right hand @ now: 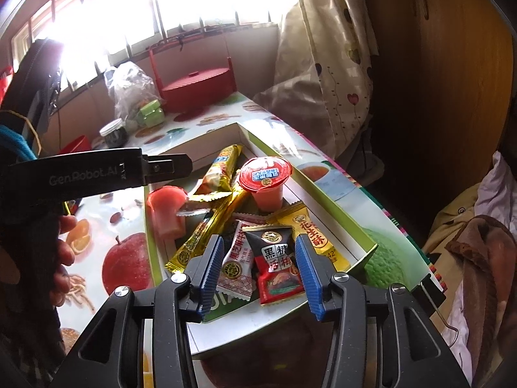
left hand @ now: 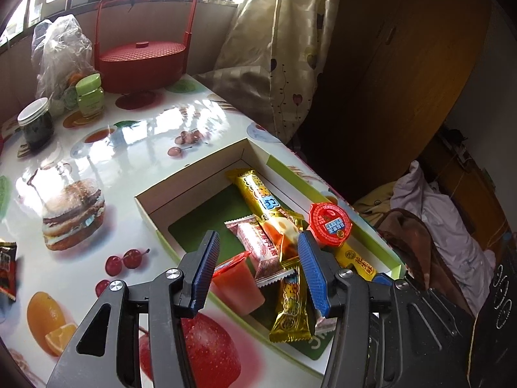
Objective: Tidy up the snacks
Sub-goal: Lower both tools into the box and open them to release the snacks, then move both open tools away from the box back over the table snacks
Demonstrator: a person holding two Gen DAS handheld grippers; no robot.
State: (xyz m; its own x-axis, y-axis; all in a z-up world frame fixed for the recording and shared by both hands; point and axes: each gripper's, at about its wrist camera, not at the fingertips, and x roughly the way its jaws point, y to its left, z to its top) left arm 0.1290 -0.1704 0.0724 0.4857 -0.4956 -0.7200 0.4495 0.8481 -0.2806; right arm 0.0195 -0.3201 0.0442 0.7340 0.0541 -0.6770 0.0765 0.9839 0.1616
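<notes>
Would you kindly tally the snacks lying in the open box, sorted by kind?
Jelly cups: 2
Long gold bars: 2
Small flat packets: 3
Total: 7

Daylight from the window (right hand: 135, 9) overexposes the right view; glare streaks the table (left hand: 135, 132); fisheye edges curve and darken.

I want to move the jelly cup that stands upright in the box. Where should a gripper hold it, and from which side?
Probably grip the upright jelly cup on its tapered pink body just under the wide red lid, closing from two opposite sides while coming from above. The lid rim overhangs the body, so it should stop the cup slipping down. The box wall stands close beside it, so a low sideways approach looks cramped.
</notes>
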